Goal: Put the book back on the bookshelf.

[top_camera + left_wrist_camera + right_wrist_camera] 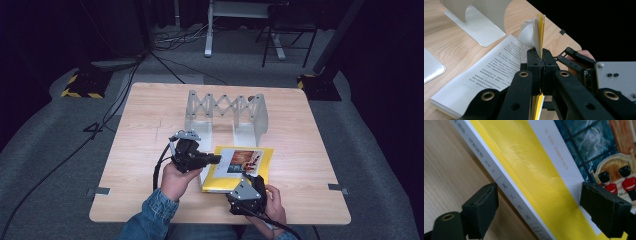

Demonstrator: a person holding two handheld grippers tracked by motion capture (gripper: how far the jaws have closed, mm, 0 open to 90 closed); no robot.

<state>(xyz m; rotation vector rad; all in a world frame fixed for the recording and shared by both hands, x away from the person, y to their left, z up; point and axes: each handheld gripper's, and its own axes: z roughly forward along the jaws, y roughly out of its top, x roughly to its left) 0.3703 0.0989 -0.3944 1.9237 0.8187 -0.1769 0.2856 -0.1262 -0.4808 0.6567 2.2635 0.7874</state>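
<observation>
A yellow book (pixel 263 159) with a picture on its cover lies near the middle of the wooden table (pixel 145 120). My left gripper (pixel 218 159) reaches in from the left and is shut on the book's left edge. In the left gripper view the left gripper (pixel 541 55) pinches the yellow cover (pixel 541 27) and a few leaves upright, above an exposed printed page (pixel 494 67). My right gripper (pixel 250 177) sits at the book's near edge. In the right gripper view the right gripper (pixel 539 193) is open, its jaws straddling the spine (pixel 510 195) and cover (pixel 531 167).
A grey folding book rack (pixel 226 109) stands behind the book, and its base plates (pixel 477 31) lie close to the open page. The right gripper (pixel 576 60) and its hand sit just beyond the book. Cables and dark stand feet lie on the floor beyond the table.
</observation>
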